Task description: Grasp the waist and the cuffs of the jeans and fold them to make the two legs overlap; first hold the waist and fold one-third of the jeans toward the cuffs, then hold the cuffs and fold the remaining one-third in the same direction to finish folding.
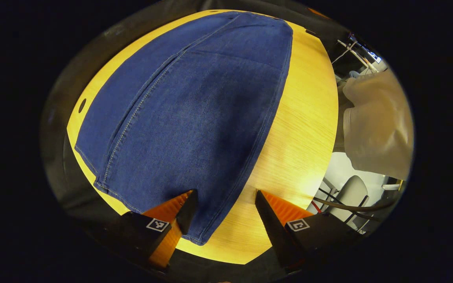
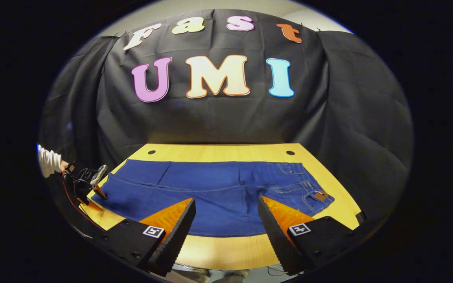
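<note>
Jeans [image 2: 218, 196] lay flat along the worktop [image 2: 218, 152], legs apparently already overlapped, waist at the right end, cuffs at the left. Left gripper [image 1: 226, 198] hovered over the cuffs, right gripper [image 2: 226, 206] faced mid-leg, both with fingers spread, gripping nothing. Risk: pinching only the top layer would separate the legs; only the right gripper view showed the waistband.

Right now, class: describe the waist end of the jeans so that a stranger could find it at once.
Start at the yellow wooden table before the black cloth wall. The blue jeans lie flat along it. The waist end is on the right in the right gripper view, marked by pockets, belt loops and a small brown patch.
</note>
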`<state>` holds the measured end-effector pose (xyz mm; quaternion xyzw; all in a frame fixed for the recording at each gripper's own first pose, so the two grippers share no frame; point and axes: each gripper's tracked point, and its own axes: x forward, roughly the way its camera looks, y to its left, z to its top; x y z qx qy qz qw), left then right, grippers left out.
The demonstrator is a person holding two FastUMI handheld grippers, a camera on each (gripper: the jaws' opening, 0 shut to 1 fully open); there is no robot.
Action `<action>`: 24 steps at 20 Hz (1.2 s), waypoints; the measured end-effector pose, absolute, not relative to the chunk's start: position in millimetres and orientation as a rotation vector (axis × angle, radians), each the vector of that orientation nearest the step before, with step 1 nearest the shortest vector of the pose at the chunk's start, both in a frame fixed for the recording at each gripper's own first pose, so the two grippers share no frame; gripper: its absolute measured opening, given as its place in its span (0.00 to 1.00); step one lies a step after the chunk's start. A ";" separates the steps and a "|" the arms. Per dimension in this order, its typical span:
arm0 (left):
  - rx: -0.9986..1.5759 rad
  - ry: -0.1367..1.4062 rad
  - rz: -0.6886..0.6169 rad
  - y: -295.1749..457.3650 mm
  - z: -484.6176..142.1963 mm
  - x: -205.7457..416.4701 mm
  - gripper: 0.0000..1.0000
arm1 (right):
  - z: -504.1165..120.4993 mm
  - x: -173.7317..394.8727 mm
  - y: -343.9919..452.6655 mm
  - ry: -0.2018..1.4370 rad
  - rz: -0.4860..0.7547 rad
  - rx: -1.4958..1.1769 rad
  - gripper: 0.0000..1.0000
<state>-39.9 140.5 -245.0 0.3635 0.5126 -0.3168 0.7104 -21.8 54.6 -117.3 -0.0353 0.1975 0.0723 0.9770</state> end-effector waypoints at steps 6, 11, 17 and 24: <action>0.847 1.167 -0.700 136.0 -245.1 -41.8 0.87 | -136.4 -22.5 82.1 0.463 0.232 -0.034 0.99; 0.871 1.226 -0.668 129.0 -240.8 -28.4 0.60 | -139.2 -21.0 90.5 0.477 0.260 -0.014 0.96; 0.873 1.222 -0.646 133.7 -239.2 -23.0 0.08 | -140.7 -18.6 82.5 0.484 0.256 0.011 0.96; 0.861 1.203 -0.656 131.1 -239.2 -20.1 0.00 | -165.9 13.3 44.4 0.566 0.316 -0.096 0.93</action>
